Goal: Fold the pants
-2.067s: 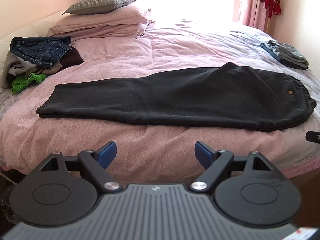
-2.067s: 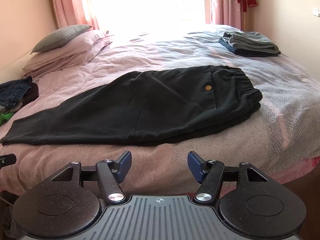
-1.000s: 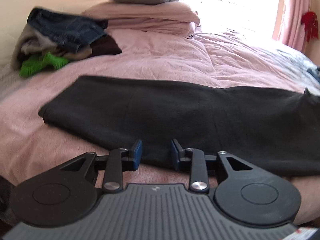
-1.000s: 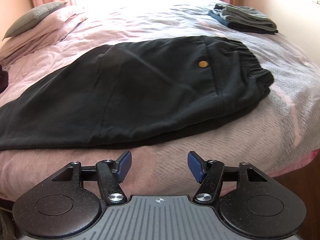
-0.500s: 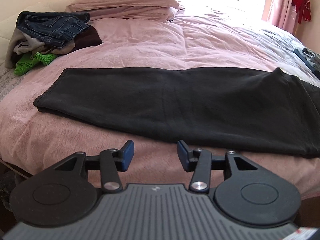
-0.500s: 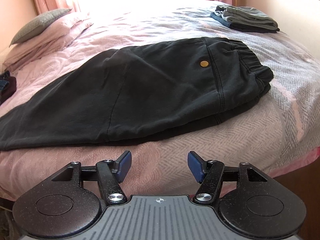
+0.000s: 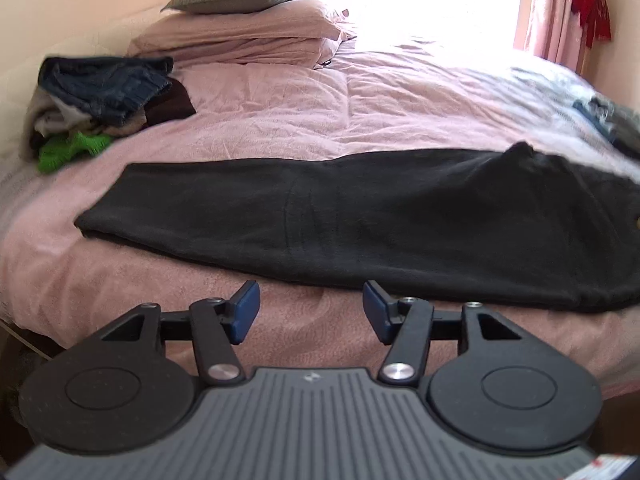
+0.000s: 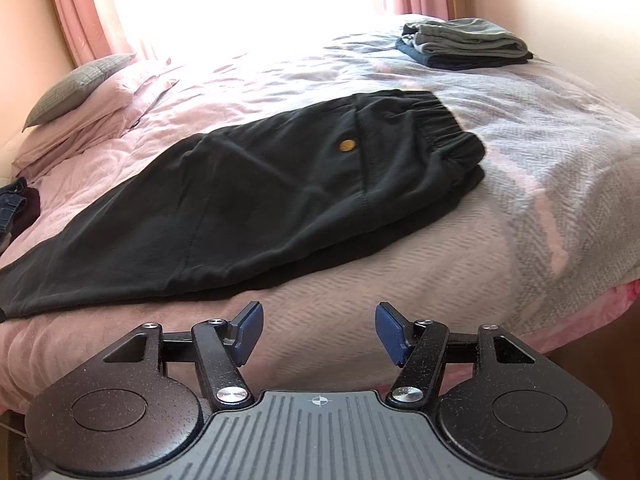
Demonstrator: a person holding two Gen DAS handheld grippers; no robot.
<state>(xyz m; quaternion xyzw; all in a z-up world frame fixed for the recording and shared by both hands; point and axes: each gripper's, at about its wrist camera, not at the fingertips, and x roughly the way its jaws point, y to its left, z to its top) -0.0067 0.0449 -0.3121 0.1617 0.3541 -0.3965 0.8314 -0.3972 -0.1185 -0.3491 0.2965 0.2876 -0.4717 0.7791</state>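
Black pants (image 7: 360, 216) lie flat across the pink bed, folded lengthwise, leg ends to the left and elastic waistband (image 8: 436, 120) to the right. A brass button (image 8: 346, 145) shows near the waist. My left gripper (image 7: 311, 312) hangs open just off the bed's near edge, in front of the leg section and apart from the cloth. Open too, my right gripper (image 8: 319, 330) stands short of the pants' hip area (image 8: 280, 200), with nothing between its blue pads.
A heap of unfolded clothes (image 7: 100, 96) with jeans and a green item sits at the back left. Pillows (image 7: 240, 20) lie at the head. A folded stack of clothes (image 8: 464, 42) rests at the far right corner. The bedspread (image 8: 540, 168) drops off at the near edge.
The left gripper, narrowed at the pants' near edge a second ago, has drawn back and opened wider. The right gripper stays open; its view has shifted slightly left.
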